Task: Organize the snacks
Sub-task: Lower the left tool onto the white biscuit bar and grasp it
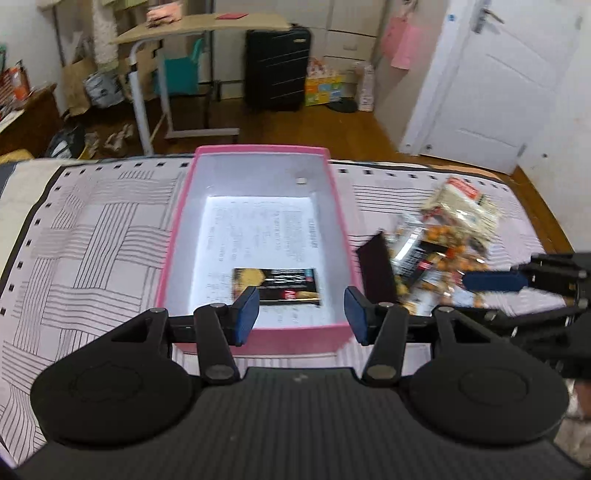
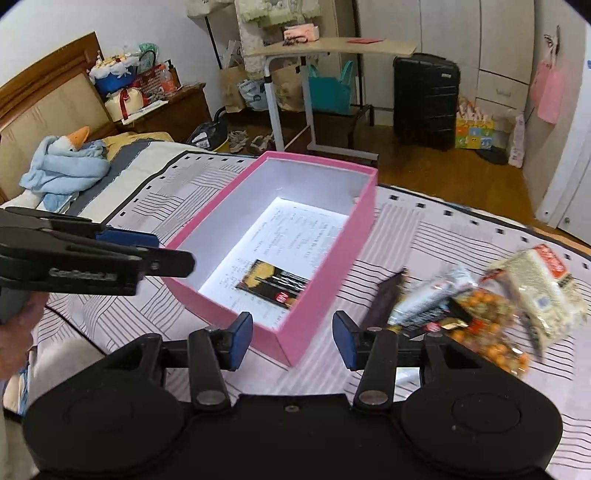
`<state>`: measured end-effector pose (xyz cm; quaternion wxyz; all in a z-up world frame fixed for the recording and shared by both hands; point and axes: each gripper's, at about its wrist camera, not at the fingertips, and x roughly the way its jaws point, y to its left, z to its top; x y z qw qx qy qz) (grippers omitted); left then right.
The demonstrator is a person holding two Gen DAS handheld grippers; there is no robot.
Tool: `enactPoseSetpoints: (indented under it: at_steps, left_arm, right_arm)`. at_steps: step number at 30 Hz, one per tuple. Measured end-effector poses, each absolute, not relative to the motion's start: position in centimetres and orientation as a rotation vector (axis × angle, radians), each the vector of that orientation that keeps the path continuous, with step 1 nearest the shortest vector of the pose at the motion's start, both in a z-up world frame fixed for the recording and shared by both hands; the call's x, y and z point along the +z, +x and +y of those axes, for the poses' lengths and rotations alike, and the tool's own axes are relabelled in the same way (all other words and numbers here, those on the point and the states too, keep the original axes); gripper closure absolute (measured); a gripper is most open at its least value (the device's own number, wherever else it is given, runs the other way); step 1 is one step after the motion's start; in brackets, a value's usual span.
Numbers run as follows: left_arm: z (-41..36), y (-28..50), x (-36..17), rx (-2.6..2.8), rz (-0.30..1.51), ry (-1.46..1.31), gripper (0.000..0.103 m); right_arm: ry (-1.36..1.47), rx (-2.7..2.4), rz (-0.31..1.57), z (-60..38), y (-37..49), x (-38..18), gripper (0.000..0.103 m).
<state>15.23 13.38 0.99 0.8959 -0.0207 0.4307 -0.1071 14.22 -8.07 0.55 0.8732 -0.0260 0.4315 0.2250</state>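
Observation:
A pink box with a white inside stands open on the striped bedspread. One black snack packet lies flat on the printed sheet at its bottom. My left gripper hangs open over the box's near wall, nothing between its blue pads. My right gripper is open too, above the box's near corner, empty. A heap of snack packets lies on the bed right of the box: a dark packet, orange nuts, a pale noodle bag.
The bedspread runs to the bed's far edge, with wooden floor beyond. A rolling desk, a black suitcase and a white door stand behind. A blue blanket lies by the headboard at left.

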Motion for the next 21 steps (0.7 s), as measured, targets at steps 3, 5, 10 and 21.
enactPoseSetpoints:
  at_steps: [3,5,10,21]
  left_arm:
    - [11.5,13.8,1.8,-0.271,0.879,-0.008,0.05]
    - [10.1,13.0,2.0,-0.318,0.879,0.014,0.048]
    - [6.4,11.4,1.6,-0.409,0.889,0.077,0.044]
    - [1.3,10.2,-4.1,-0.638,0.963,0.213,0.033]
  right_arm:
    - [-0.039,0.459,0.874,-10.8,13.2,1.7,0.038]
    - [-0.04,0.448,0.847,-12.4,12.5,2.3,0.033]
    - [-0.051,0.432,0.776,-15.3,11.1,2.9,0.023]
    - [-0.077,0.445,0.769,-17.5,12.2,-1.1,0.013]
